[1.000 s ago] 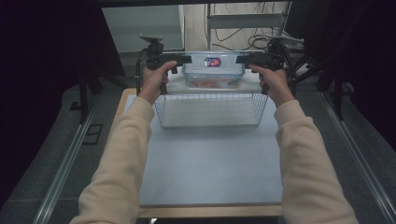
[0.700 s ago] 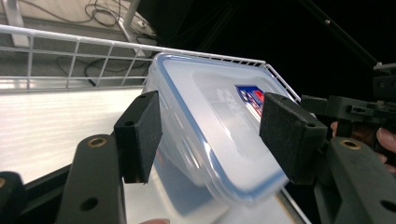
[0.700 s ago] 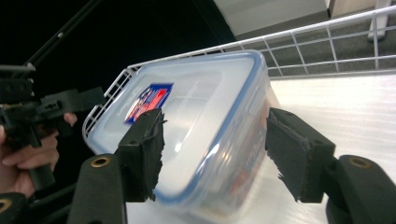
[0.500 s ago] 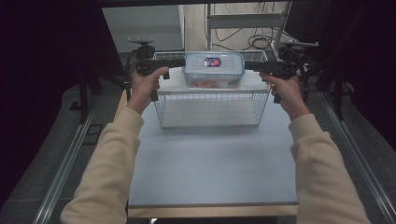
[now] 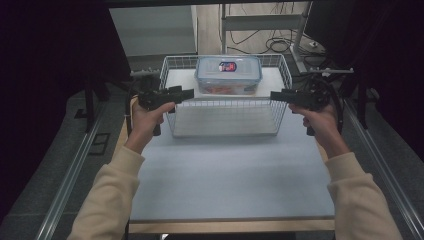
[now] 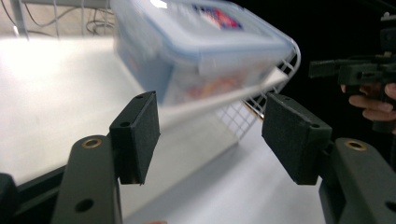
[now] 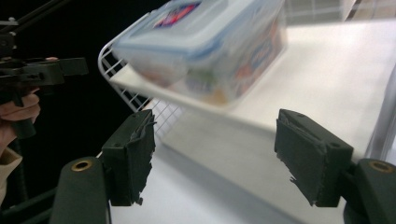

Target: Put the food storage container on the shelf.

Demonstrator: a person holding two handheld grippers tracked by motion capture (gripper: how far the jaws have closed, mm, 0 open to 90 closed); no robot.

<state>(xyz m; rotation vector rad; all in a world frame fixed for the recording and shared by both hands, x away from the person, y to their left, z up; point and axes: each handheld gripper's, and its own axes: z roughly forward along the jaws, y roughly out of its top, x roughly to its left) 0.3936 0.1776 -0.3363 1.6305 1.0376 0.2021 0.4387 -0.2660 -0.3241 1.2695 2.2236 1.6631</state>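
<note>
Although released: the lidded container (image 5: pixel 228 75) was seen set in the wire basket (image 5: pixel 282 75).
Tongs: left tongs (image 5: pixel 187 93) and right tongs (image 5: pixel 275 95), lately opening, were held apart, empty.

A white wire basket (image 5: pixel 225 117) with a grid pattern is seen on a pale grey-blue table top (image 5: pixel 230 175) edged in light wood. A clear plastic container (image 5: pixel 228 75) with a blue-rimmed lid is seen, marked by a red, white and blue label (image 5: pixel 227 66); orange and red contents are glimpsed through its wall. Both the left gripper (image 5: pixel 187 93) and the right gripper (image 5: pixel 274 96) are coloured black. Cream sleeves (image 5: pixel 107 200) are worn.
</note>
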